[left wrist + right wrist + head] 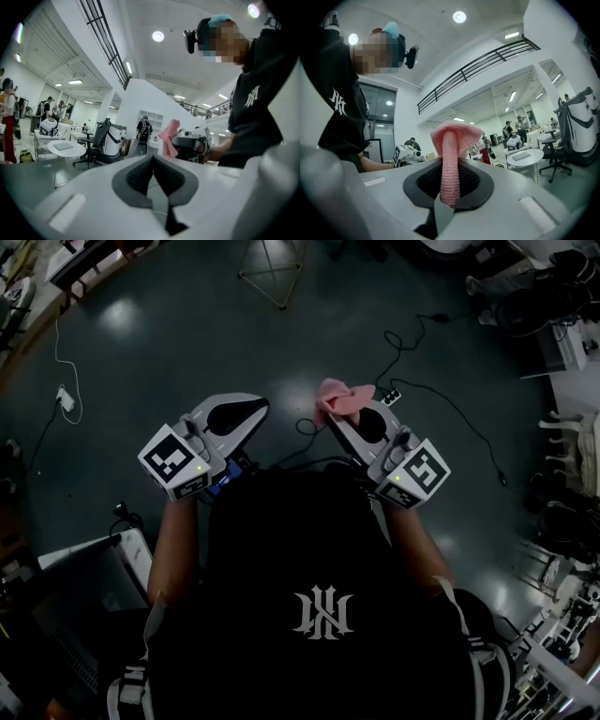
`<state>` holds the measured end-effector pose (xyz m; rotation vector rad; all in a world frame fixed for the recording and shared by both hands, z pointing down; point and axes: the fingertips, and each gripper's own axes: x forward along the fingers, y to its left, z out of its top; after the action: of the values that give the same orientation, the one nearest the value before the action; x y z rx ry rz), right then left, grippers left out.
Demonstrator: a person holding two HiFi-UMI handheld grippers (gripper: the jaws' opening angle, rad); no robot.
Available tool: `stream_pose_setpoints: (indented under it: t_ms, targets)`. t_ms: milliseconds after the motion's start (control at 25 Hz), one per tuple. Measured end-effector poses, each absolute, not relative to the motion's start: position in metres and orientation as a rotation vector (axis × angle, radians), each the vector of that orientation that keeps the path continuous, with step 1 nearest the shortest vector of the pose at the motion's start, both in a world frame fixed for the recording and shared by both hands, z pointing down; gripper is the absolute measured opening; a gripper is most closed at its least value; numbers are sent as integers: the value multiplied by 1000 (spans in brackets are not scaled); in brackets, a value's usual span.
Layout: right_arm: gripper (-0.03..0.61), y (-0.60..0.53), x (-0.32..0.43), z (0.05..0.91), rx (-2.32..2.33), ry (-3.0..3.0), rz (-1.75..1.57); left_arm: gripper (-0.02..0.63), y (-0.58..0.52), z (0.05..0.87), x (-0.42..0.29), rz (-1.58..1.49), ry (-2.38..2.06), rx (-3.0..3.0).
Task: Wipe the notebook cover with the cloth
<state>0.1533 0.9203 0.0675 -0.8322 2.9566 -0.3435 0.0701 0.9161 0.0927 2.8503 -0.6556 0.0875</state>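
Observation:
A pink knitted cloth (451,140) stands up out of my right gripper (450,178), whose jaws are shut on its lower part. In the head view the cloth (339,397) bunches at the tip of the right gripper (333,416), held up in front of the person's chest. My left gripper (255,405) is raised beside it, a hand's width to the left. Its dark pads (140,176) meet with nothing between them. From the left gripper view the cloth (168,136) and the right gripper (192,143) show straight ahead. No notebook appears in any view.
Below lies a dark glossy floor with black cables (441,404), a white power strip (66,399) and a metal frame (272,273). A laptop on a desk (80,615) sits at lower left. Round white tables (65,147) (526,157), chairs and several people fill the hall.

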Motion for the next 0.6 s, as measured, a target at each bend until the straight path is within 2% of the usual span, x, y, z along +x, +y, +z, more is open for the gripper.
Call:
stream_pose_setpoints:
  t_ms: [280,600]
  targets:
    - [32,925,162,64,-816,2910,-372,-2,924,96,78,86,-655,2843]
    - [32,927,136,67,-838,2937,-383,-2,925,99,53,56,-628,2820]
